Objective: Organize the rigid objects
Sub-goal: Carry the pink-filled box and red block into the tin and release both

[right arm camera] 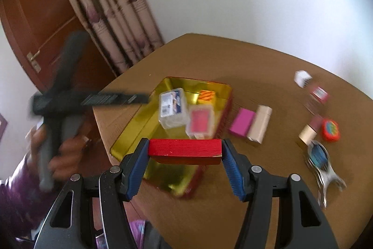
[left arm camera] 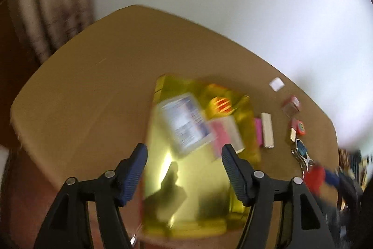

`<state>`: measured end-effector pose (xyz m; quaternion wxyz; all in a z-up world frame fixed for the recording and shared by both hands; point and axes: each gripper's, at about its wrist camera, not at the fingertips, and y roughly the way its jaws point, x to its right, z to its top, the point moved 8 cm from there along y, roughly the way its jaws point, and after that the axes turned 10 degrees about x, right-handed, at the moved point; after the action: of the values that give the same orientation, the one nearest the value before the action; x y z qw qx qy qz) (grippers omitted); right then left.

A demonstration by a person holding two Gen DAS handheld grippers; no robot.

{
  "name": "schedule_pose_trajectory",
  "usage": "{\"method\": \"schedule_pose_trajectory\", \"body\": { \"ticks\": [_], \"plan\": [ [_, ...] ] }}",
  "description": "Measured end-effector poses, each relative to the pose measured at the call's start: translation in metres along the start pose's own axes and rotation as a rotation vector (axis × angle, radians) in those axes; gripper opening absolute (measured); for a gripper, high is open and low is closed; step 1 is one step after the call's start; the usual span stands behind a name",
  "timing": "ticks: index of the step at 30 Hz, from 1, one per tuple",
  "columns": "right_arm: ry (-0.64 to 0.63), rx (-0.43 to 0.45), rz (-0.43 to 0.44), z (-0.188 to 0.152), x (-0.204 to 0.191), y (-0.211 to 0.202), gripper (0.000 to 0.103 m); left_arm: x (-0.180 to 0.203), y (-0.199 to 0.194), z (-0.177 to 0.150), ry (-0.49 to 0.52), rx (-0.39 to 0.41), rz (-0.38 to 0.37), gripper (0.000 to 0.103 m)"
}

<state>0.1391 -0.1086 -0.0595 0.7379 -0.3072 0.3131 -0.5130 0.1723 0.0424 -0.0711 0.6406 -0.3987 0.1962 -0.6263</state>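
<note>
Here the right gripper (right arm camera: 185, 152) clenches a red block (right arm camera: 185, 151) just above the gold tin's (right arm camera: 130, 132) near end; the left gripper (left arm camera: 184, 169) hangs released over it. Best lower the block flat into the bare near half. Three boxes sit inside, some eight items outside.

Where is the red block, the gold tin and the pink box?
red block (right arm camera: 184, 149): right wrist view, middle of its front face.
gold tin (right arm camera: 137, 130): right wrist view, bare shiny floor.
pink box (right arm camera: 241, 122): right wrist view, middle of its top.
</note>
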Motion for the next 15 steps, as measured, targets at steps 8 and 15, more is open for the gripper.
{"method": "schedule_pose_trajectory", "body": {
  "ticks": [8, 15],
  "plan": [
    [0.133, -0.112, 0.037, 0.031, -0.006, 0.100, 0.058, -0.073, -0.018, -0.049, -0.218, 0.051, 0.104, 0.068],
    [0.433, -0.149, 0.015, 0.039, 0.017, 0.153, 0.058, -0.065, -0.018, -0.046, -0.088, 0.099, 0.183, 0.068]
  ]
}}
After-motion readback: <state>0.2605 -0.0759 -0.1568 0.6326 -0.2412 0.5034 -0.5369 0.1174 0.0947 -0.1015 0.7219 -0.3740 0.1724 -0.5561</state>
